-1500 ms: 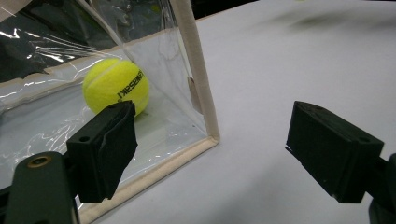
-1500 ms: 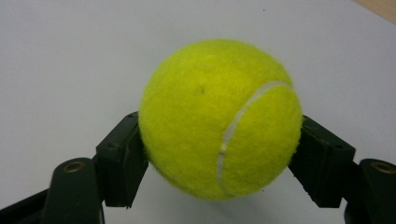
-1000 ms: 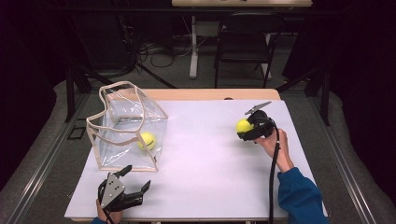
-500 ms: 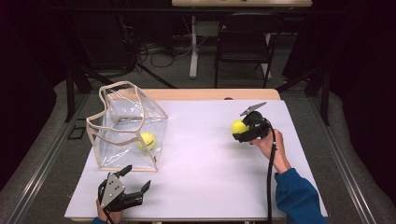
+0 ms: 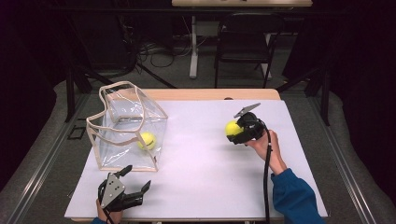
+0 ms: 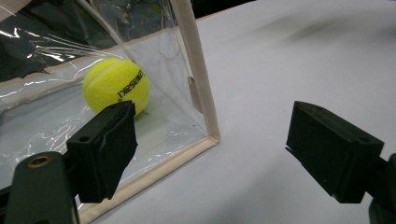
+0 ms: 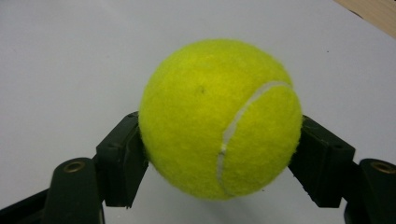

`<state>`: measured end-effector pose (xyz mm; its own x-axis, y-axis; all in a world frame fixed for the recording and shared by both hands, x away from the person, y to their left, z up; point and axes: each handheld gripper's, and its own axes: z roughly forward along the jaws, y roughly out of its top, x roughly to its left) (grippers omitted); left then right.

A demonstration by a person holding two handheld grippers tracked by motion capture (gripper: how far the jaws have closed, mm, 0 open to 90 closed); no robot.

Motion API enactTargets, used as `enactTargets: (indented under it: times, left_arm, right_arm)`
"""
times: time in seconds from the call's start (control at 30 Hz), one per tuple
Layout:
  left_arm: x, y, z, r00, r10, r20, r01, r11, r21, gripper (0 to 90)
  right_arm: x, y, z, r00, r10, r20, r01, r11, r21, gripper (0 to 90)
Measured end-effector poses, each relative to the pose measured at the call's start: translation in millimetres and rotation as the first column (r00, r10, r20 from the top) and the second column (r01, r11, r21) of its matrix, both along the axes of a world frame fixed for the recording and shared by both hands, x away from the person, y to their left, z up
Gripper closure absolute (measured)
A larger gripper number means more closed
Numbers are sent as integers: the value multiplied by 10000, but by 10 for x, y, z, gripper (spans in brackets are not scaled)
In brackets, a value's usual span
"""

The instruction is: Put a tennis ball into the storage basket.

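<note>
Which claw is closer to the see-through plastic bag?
Left. The left claw sits open just in front of the clear plastic bag with beige trim. The right claw is far across the white table, gripping a yellow tennis ball.

Each hand-held gripper is matte black: the left hand-held gripper (image 5: pixel 136 185) carries a grey three-cornered plate (image 5: pixel 112 188) on top, and its blocky rectangular fingers (image 6: pixel 108 144) show small round holes and a brass-coloured screw eyelet (image 6: pixel 38 161). The right hand-held gripper (image 5: pixel 232 131) trails a black cable (image 5: pixel 266 177) past a blue long sleeve (image 5: pixel 293 196).
</note>
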<state>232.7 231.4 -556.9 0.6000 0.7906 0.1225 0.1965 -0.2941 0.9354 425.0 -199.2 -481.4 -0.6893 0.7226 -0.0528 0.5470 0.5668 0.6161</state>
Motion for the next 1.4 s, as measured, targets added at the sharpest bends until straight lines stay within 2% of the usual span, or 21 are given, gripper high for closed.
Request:
enactTargets:
  times: [0.87, 1.4]
  left_arm:
    - [9, -2, -4, 10000, -11, -13, 11, 10000, 36, 162]
    - [8, -1, -4, 10000, 6, -7, -6, 10000, 19, 162]
  right_arm:
    - [-69, 232, 48, 9973, 722, 134, -727, 9965, 411, 265]
    - [-74, 407, 76, 9931, 1148, 236, -1158, 9921, 488, 265]
